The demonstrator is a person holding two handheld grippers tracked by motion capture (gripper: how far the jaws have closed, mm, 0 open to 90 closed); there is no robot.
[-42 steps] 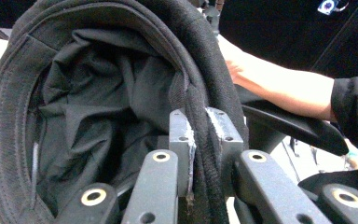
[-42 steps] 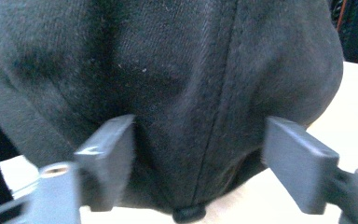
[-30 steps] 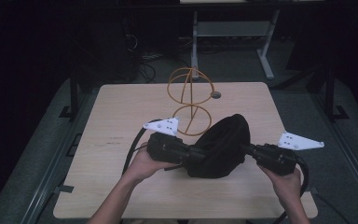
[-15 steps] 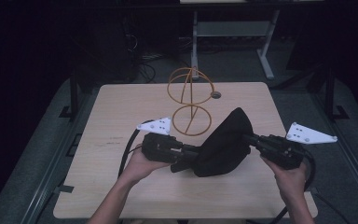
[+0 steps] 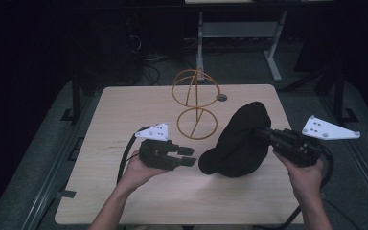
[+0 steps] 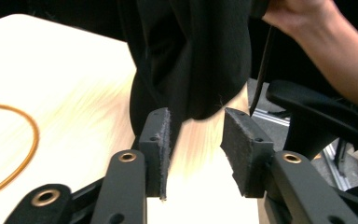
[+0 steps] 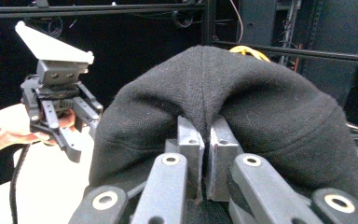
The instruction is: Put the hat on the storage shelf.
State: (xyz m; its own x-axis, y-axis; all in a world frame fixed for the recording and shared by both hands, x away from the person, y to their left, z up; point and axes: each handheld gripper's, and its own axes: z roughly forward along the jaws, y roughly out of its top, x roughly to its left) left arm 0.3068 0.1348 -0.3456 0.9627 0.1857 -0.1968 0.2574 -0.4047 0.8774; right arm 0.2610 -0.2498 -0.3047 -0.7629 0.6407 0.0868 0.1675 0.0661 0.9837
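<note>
The right gripper pinches a fold of the black knitted fabric beanie between its fingers, holding it over the right half of the light wooden table. The left gripper sits just beside the beanie, fingers spread. An orange wire stand rises toward the far edge.

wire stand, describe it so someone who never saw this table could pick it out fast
On the wooden table, look toward the far edge, near the middle. The wire stand is upright there: a flat ring base, a stem and a globe of hoops. It alone is thin orange wire, unlike the black hat.
</note>
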